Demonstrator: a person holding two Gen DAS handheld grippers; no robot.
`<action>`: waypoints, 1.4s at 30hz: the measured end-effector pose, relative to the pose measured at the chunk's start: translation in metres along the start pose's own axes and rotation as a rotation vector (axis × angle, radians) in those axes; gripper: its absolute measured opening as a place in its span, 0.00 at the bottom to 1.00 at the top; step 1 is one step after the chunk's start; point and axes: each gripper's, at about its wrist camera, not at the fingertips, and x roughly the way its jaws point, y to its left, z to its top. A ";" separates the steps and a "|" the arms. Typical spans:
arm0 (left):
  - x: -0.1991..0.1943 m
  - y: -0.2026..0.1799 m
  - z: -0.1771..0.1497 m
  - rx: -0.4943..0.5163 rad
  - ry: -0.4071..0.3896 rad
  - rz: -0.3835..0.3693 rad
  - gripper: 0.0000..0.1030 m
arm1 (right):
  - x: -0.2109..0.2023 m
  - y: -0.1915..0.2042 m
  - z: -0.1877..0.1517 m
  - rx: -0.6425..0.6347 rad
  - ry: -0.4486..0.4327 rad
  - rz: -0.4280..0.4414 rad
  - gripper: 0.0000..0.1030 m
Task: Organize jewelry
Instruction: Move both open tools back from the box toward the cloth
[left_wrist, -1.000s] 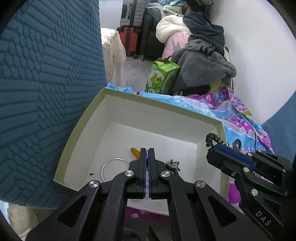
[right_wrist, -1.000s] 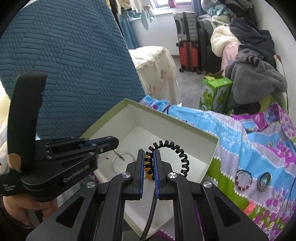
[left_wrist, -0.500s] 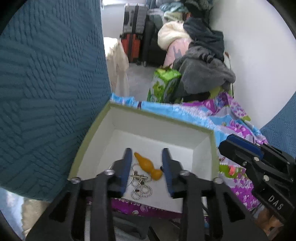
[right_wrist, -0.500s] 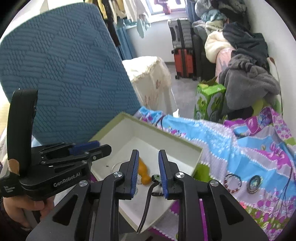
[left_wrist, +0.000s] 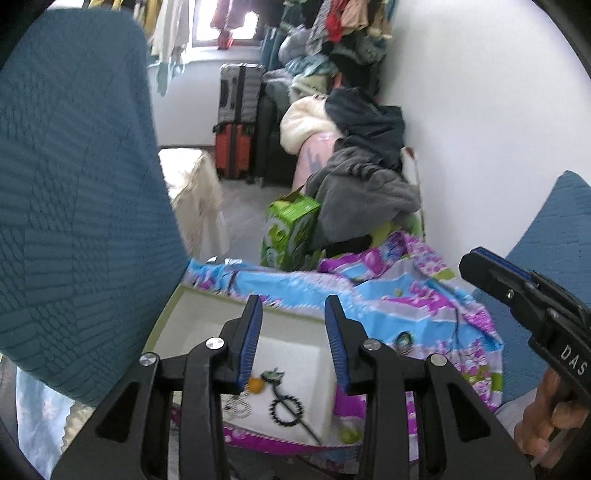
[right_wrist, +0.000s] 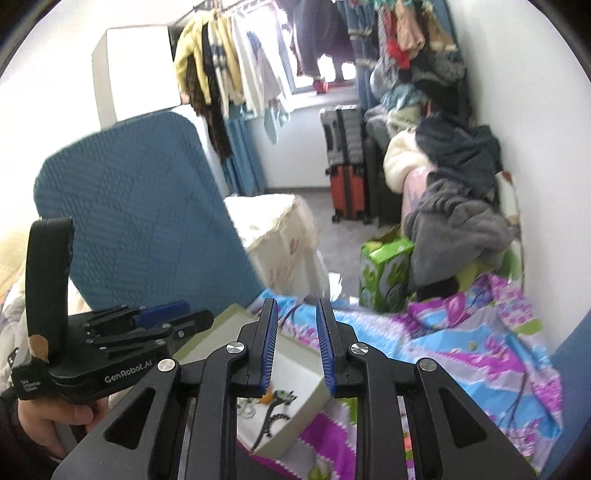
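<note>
A white box with a green rim (left_wrist: 173, 306) sits on a colourful cloth (left_wrist: 424, 295). Inside lie an orange piece (left_wrist: 256, 384), a dark charm (left_wrist: 272, 376), a bead chain (left_wrist: 236, 406) and a black coiled band (left_wrist: 286, 408). My left gripper (left_wrist: 293, 306) hangs open above the box with nothing between its blue pads. In the right wrist view my right gripper (right_wrist: 295, 306) is also open and empty, high over the same box (right_wrist: 229, 317), with the black band (right_wrist: 273, 419) below it. A round pendant (left_wrist: 405, 338) rests on the cloth beside the box.
A blue quilted chair back (left_wrist: 74, 221) stands close on the left. Behind the cloth are a green carton (left_wrist: 291, 229), a heap of clothes (left_wrist: 362, 184) and suitcases (left_wrist: 236, 122). A white wall (left_wrist: 480, 147) closes the right side.
Both grippers opened and rose away from the box. The left let go of the bead chain and the right let go of the black coiled band; both now lie inside.
</note>
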 end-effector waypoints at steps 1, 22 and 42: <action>-0.002 -0.006 0.002 0.008 -0.007 -0.007 0.35 | -0.005 -0.003 0.002 0.002 -0.010 -0.005 0.19; -0.011 -0.115 -0.025 0.105 -0.025 -0.136 0.35 | -0.099 -0.083 -0.037 0.075 -0.090 -0.151 0.19; 0.044 -0.150 -0.098 0.113 0.046 -0.154 0.35 | -0.064 -0.143 -0.137 0.170 -0.035 -0.198 0.19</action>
